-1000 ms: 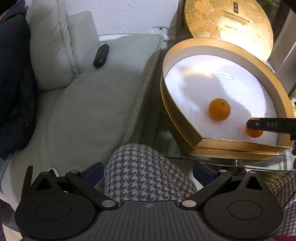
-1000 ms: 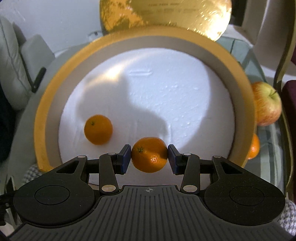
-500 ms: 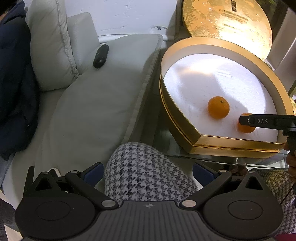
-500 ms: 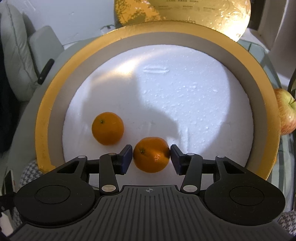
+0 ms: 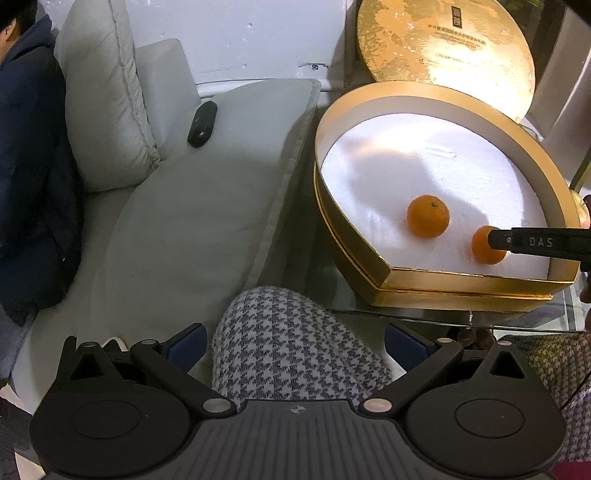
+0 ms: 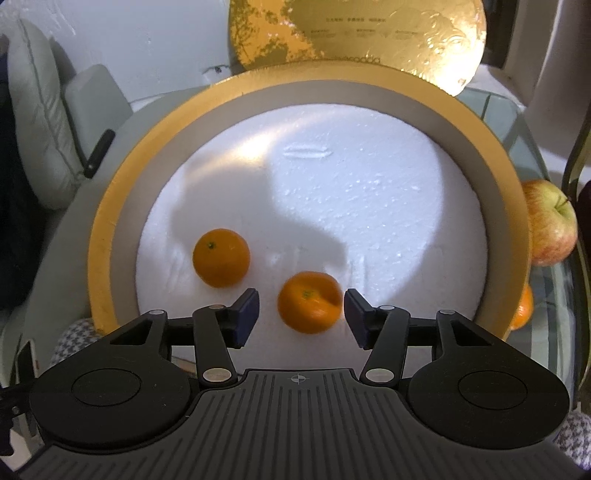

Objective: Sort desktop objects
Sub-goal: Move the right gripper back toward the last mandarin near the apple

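Tangerines lie inside the round gold box [image 6: 110, 206], on its white foam floor; points follow the right wrist view from left to right unless stated. At far left, pale sofa cushions [image 6: 40, 147] rise behind the box, with a dark remote [image 6: 98, 153] resting on the seat. The first tangerine [image 6: 221, 257] sits left of centre, clear of the wall and apart from its neighbour. The right gripper [image 6: 301, 317] points down into the box; its jaws have just been opening, and the second tangerine [image 6: 309, 302] rests on the foam between the blue pads [image 6: 246, 314] with a gap on each side, slightly blurred, not gripped. Behind the box the gold lid [image 6: 369, 33] stands propped upright. Outside the right wall, on the glass table [image 6: 546, 295], an apple [image 6: 550, 223] stands just beside the rim, and a third tangerine [image 6: 522, 308] shows partly behind the wall below it; the wall separates both from the foam floor. In the left wrist view, the left gripper [image 5: 293, 349] hangs with fingers spread wide over a houndstooth-clad knee [image 5: 295, 347], holding nothing, well apart from the box. A person in dark clothing [image 5: 33, 166] occupies the sofa at far left.
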Demonstrator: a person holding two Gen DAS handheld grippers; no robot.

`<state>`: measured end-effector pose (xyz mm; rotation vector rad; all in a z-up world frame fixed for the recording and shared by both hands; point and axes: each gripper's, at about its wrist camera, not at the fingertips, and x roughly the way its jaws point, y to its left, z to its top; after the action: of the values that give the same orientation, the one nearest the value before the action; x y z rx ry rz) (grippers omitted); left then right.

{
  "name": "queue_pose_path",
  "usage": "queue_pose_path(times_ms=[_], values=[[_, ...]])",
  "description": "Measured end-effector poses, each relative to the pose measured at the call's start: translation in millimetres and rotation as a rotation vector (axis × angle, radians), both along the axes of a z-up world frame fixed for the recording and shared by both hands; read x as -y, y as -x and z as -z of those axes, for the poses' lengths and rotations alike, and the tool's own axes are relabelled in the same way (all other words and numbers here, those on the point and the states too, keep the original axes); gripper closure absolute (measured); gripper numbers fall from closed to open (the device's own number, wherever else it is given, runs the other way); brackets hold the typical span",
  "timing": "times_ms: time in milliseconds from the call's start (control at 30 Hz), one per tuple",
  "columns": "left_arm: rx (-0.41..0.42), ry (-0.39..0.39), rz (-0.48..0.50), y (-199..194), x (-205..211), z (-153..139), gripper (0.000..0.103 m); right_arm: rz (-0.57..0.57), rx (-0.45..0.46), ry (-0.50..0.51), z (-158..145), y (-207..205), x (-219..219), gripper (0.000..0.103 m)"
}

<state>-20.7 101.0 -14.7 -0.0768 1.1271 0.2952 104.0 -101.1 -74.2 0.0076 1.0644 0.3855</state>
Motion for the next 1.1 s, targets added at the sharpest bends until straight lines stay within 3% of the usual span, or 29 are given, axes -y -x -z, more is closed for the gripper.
queue_pose_path(times_ms=[400, 767, 1100], values=[[0.009, -0.048, 0.033, 3, 16, -10, 0.001, 0.047, -0.015, -0.059, -23, 25, 26, 0.046], [0.009, -0.09, 0.11, 0, 47, -17, 0.001, 0.06, 0.031, -0.131, -54, 59, 59, 0.045], [0.007, -0.121, 0.195, -7, 76, -21, 0.001, 0.132, 0.029, -0.15, -54, 74, 99, 0.045]])
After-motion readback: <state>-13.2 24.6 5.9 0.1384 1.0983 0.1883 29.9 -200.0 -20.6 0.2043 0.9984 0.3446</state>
